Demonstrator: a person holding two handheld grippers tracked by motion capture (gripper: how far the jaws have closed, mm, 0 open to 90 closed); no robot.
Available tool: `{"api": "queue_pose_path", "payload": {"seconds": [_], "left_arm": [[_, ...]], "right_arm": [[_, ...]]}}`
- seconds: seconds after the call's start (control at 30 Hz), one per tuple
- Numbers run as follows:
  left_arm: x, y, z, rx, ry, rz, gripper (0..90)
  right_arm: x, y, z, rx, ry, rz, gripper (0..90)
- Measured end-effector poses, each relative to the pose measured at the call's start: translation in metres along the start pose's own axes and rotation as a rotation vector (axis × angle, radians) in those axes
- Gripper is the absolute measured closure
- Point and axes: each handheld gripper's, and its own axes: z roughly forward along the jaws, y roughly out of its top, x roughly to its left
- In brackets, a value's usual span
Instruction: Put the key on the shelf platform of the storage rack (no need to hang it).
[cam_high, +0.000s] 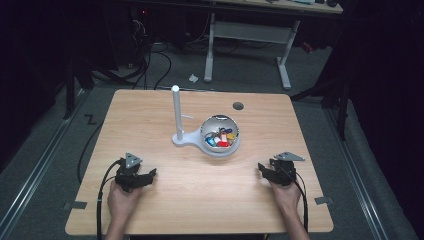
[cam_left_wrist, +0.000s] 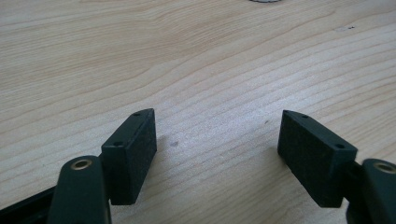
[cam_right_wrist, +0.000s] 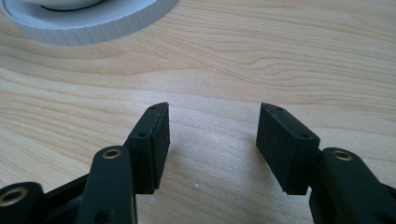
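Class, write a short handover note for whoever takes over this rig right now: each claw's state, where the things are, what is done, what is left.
Left claw: open, holding nothing, resting low at the table's near left.
Right claw: open, holding nothing, at the near right, aimed toward the bowl's base.
Things: a white bowl sits mid-table with small coloured tags inside; a white post stands upright on the stand joined to the bowl's left.
Done: nothing visible; all tags seem to be in the bowl and the post's peg looks bare.
Left: probably lifting tags out and hanging them on the post.
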Motion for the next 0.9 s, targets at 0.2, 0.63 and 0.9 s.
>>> {"api": "queue_pose_path", "payload": {"seconds": [0.2, 0.63, 0.9], "left_arm": [[0.0, 0.0, 0.0, 0.0, 0.0, -0.001, 28.4], [0.0002, -0.0001, -0.0002, 0.001, -0.002, 0.002, 28.4], [0.0004, -0.0001, -0.0001, -0.001, -0.004, 0.005, 28.4]], "right_arm": [[0.0006, -0.0003, 0.0015, 0.015, -0.012, -0.003, 43.5], [0.0045, -0.0002, 0.0024, 0.027, -0.038, -0.036, 41.1], [0.0045, -0.0003, 0.0023, 0.027, -0.043, -0.031, 40.2]]}}
